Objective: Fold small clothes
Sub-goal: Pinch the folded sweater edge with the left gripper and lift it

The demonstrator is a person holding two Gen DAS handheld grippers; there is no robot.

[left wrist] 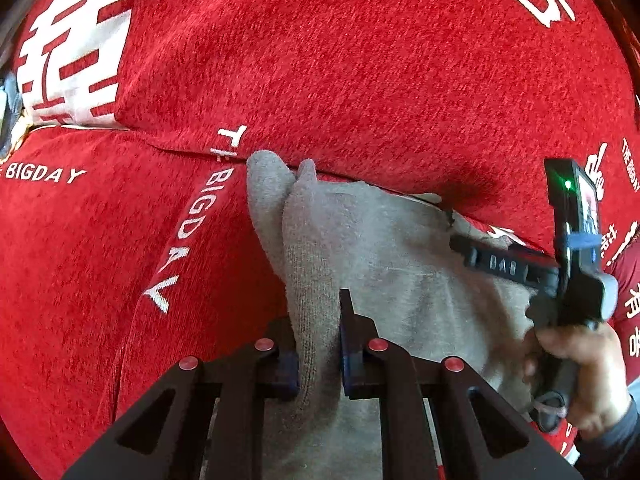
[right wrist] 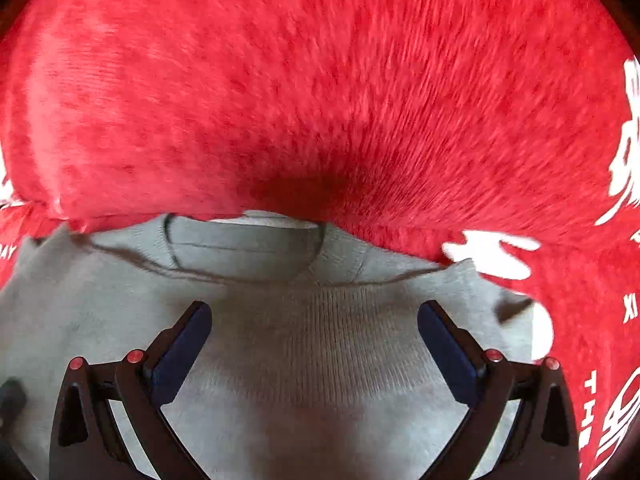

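A small grey knit garment (left wrist: 384, 248) lies on a red seat cushion, up against the backrest. My left gripper (left wrist: 318, 336) is shut on a raised fold of its left edge. In the right wrist view the garment (right wrist: 312, 344) lies flat with its neckline (right wrist: 244, 244) at the far side. My right gripper (right wrist: 314, 320) is open, its jaws spread wide just above the garment's chest. The right gripper also shows in the left wrist view (left wrist: 454, 220), over the garment's right side, held by a hand (left wrist: 580, 368).
The red sofa cover (left wrist: 360, 60) with white characters and "THE BIGDAY" lettering fills both views. The backrest (right wrist: 320, 80) rises right behind the garment, and its seam with the seat (left wrist: 120, 136) runs across the left.
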